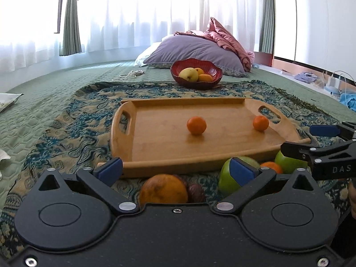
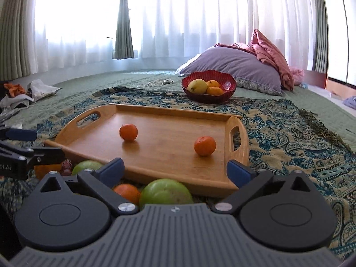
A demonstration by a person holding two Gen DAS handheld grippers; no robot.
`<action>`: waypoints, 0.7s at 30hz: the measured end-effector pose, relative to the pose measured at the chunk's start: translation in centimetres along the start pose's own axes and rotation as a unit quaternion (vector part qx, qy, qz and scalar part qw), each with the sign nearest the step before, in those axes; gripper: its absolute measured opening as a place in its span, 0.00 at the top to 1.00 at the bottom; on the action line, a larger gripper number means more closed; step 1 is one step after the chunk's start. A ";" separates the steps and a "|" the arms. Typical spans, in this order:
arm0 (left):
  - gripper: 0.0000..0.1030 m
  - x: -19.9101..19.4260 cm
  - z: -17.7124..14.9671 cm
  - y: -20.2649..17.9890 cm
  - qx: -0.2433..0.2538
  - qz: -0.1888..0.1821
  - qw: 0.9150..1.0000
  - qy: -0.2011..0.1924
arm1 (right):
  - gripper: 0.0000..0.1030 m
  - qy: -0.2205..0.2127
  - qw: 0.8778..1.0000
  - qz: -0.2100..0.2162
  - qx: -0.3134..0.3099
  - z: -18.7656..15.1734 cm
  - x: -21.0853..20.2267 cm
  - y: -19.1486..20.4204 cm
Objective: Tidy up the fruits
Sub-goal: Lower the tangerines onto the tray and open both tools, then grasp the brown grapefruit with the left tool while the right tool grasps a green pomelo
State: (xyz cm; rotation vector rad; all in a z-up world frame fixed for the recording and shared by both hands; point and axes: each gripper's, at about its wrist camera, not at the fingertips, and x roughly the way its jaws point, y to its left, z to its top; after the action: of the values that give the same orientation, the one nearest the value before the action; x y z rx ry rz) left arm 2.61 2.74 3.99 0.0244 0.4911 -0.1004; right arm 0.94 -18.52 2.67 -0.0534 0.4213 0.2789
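Both tools, left (image 1: pixel 176 170) and right (image 2: pixel 175 170), are gaping wide and gripping nothing, hovering over loose fruit by the tray's (image 2: pixel 178 173) near edge: an orange (image 1: pixel 163 189), apples (image 2: pixel 165 192). Two tangerines (image 1: pixel 196 125) are sitting on the tray, more fruit in the red bowl (image 2: pixel 209 84) beyond. Round fruit risks rolling off the soft patterned throw (image 2: pixel 289 133) covering the bed by bright curtains (image 2: pixel 200 11)

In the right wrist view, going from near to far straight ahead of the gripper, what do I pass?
Green apple → wooden tray → red bowl holding fruit → purple pillow → white curtains.
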 end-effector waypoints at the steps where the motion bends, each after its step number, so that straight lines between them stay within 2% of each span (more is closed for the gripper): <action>1: 0.01 -0.1 -0.2 0.1 0.000 0.001 1.000 0.000 | 0.00 -0.001 1.000 0.001 -0.004 -0.2 -0.1 0.2; 14: 0.01 -0.5 -2.1 0.7 0.006 0.009 1.000 0.010 | 0.00 0.009 0.999 -0.008 -0.045 -2.5 -0.7 1.9; 21: 0.04 0.0 -2.7 1.4 -0.010 0.010 1.000 0.023 | 0.00 0.018 0.999 -0.010 -0.041 -3.2 -0.3 2.0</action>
State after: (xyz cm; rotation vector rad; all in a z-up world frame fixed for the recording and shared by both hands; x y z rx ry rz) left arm 1.48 4.25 1.58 0.0122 0.5385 -0.0747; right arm -1.17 -16.99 -0.13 -0.1439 0.4439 0.2751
